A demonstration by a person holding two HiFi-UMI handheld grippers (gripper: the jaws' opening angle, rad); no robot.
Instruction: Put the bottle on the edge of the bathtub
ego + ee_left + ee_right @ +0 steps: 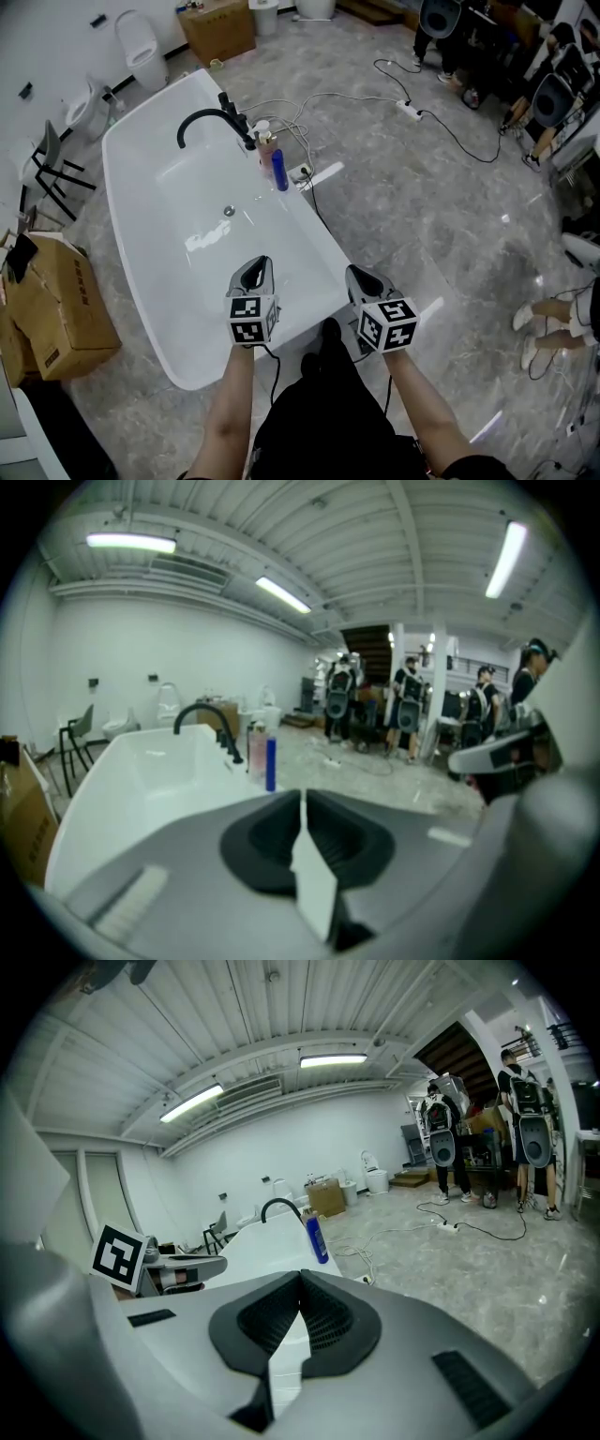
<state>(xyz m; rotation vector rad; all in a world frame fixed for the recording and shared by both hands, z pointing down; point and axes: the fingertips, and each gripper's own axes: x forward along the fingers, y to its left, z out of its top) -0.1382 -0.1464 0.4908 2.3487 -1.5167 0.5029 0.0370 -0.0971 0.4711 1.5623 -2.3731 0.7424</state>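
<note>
A blue bottle (278, 171) stands upright on the right rim of the white bathtub (324, 246), beside a pinkish bottle (267, 148) and the black faucet (214, 122). My left gripper (260, 266) hovers over the tub's near end, shut and empty. My right gripper (357, 275) is level with it, just outside the rim, also shut with nothing held. In the left gripper view the jaws (302, 799) meet, and the blue bottle (270, 763) is far ahead. The right gripper view shows closed jaws (301, 1279) and the blue bottle (317, 1239) in the distance.
Cardboard boxes (56, 305) sit left of the tub, another box (217, 28) behind it. Toilets (141, 47) and a black chair (52, 173) stand at the far left. Cables and a power strip (410, 110) lie on the marble floor; people (548, 84) stand at the right.
</note>
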